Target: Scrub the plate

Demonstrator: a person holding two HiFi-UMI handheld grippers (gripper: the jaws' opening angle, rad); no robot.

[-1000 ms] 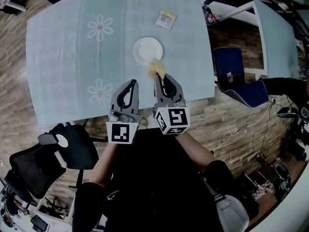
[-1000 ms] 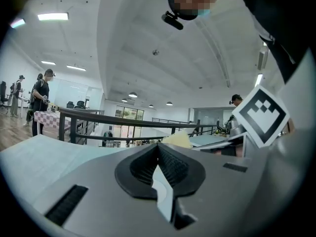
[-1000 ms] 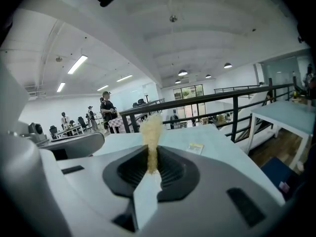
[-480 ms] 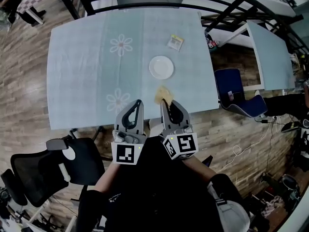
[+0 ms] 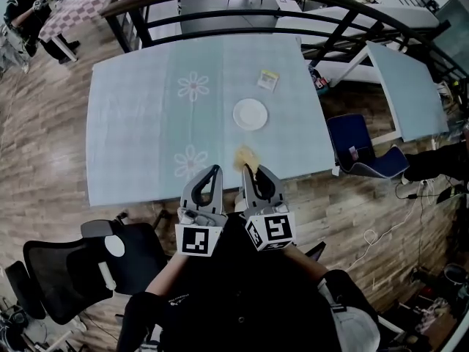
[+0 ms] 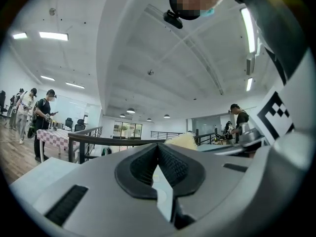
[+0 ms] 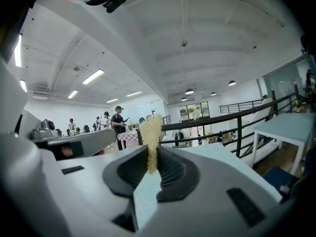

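Right claw is clamped shut on a scrap of yellow sponge, which sticks out past the tips. Left claw is closed too, tips meeting with nothing between them.

In the head view both claws hang by the near edge of the table. The plate sits further in, right of centre and well apart from the sponge, so my guess is the step here is getting the sponge onto the plate.

How I'd do it: come down flat so the sponge's face presses on the plate, not just a corner, and work in small circles. The plate looks loose on the cloth, so it'll probably skate around. I'd open the left claw and pin the rim with it first.

Count: two claws, one sponge, one plate, one small yellow packet beyond the plate, and two flower prints on the cloth.
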